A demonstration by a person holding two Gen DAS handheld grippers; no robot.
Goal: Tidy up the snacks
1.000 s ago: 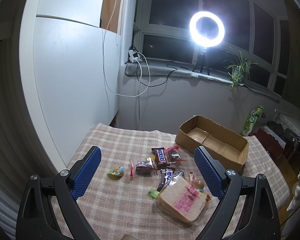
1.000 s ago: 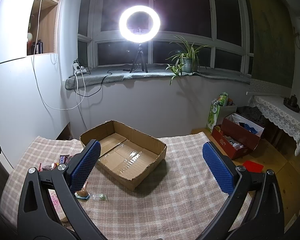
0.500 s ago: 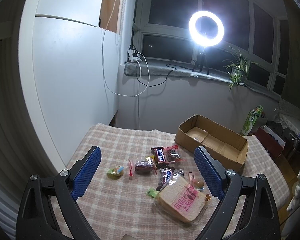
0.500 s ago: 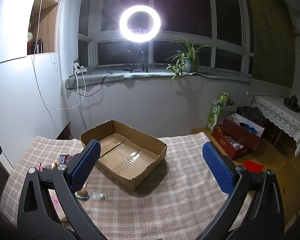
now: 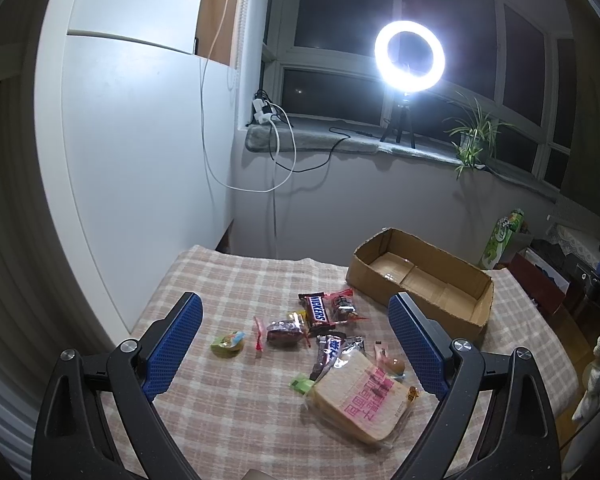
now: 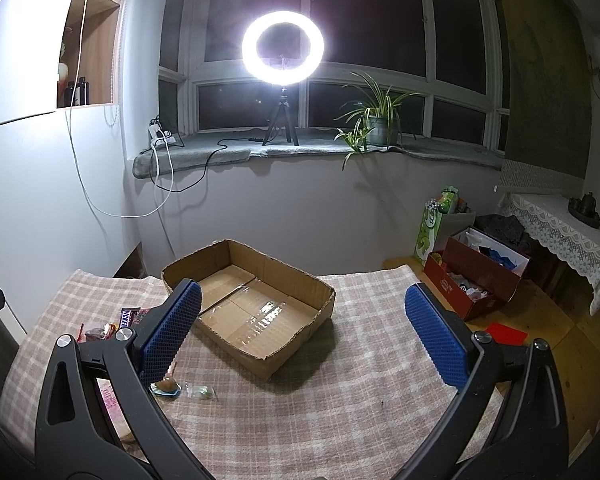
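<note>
Snacks lie scattered on a checked tablecloth (image 5: 228, 280): a Snickers bar (image 5: 318, 311), a dark wrapped candy (image 5: 284, 334), a green jelly cup (image 5: 228, 344), a blue-white bar (image 5: 332, 350) and a large clear bag with pink print (image 5: 364, 400). An empty cardboard box (image 5: 424, 280) sits at the far right of them. My left gripper (image 5: 294, 344) hovers open above the snacks, holding nothing. My right gripper (image 6: 302, 328) hangs open in front of the cardboard box (image 6: 252, 304); a small brown candy (image 6: 166, 384) and a clear wrapper (image 6: 200, 392) lie by its left finger.
A lit ring light (image 6: 283, 48) on a tripod and a potted plant (image 6: 374, 120) stand on the windowsill. White cupboard panels (image 5: 132, 152) flank the table's left side. Red boxes (image 6: 472, 280) and a green bag (image 6: 432, 232) sit on the floor to the right.
</note>
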